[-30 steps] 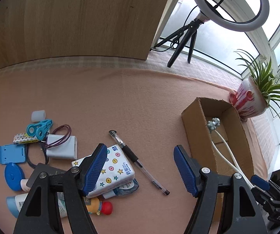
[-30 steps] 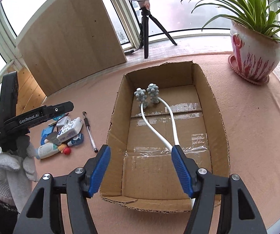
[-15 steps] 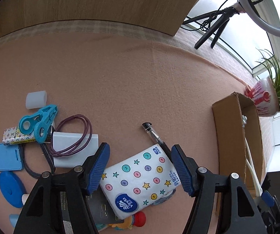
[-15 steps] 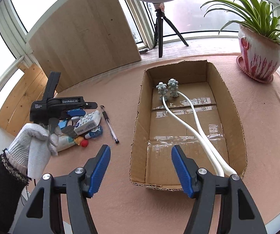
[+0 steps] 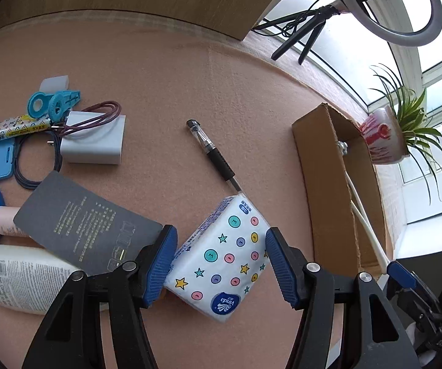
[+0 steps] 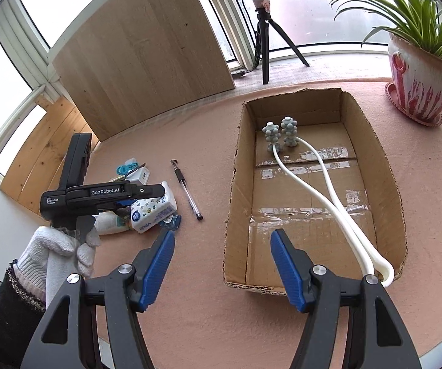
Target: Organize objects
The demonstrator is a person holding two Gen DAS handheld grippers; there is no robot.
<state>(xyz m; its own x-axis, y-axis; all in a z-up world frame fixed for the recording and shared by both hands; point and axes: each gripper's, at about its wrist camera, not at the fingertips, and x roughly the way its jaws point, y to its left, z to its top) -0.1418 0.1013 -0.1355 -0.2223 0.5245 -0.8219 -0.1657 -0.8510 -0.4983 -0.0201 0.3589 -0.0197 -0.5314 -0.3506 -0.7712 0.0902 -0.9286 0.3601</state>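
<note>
A white tissue pack (image 5: 224, 258) printed with stars and dots lies on the pile of small items, and my left gripper (image 5: 221, 261) is around it. Its jaws are closing, and both blue pads (image 5: 162, 261) touch the pack's sides. In the right wrist view the same gripper (image 6: 122, 196) sits over the pack (image 6: 150, 212), held by a gloved hand (image 6: 57, 246). My right gripper (image 6: 222, 264) hangs open and empty above the cloth by the near left corner of the cardboard box (image 6: 236, 184). A white two-headed massager (image 6: 313, 184) lies in the box.
A pen (image 5: 217, 156) lies between the pile and the box (image 5: 328, 184). To the left are a dark card (image 5: 82, 224), a lotion bottle (image 5: 21, 279), a white charger (image 5: 94, 141) and blue clips (image 5: 54, 104). A potted plant (image 6: 420, 83), a tripod (image 6: 264, 52) and a wooden board (image 6: 141, 55) stand behind.
My left gripper came down over the tissue pack and its jaws narrowed onto it. The right gripper drew back slightly from the box at first, then stayed still and open.
</note>
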